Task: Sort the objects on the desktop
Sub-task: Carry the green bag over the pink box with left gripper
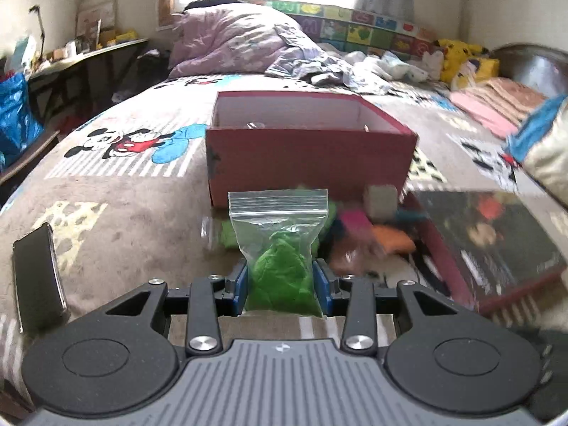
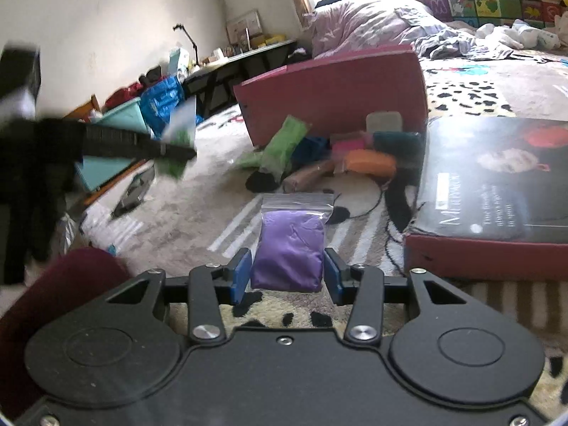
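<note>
My left gripper (image 1: 280,285) is shut on a clear zip bag of green clay (image 1: 280,266), held upright above the bed in front of the open red box (image 1: 305,149). My right gripper (image 2: 288,277) is shut on a zip bag of purple clay (image 2: 289,248), held low over the blanket. More clay bags, green (image 2: 284,142), pink (image 2: 349,147), orange (image 2: 371,163) and brown (image 2: 307,177), lie in a pile in front of the red box (image 2: 333,88). The left gripper with its green bag (image 2: 177,135) shows blurred at left in the right wrist view.
The red box lid (image 1: 490,245) with a dark printed top lies right of the pile; it also shows in the right wrist view (image 2: 497,184). A black phone-like object (image 1: 35,277) stands at left. A grey block (image 1: 380,202) leans against the box. Rumpled bedding (image 1: 241,42) lies behind.
</note>
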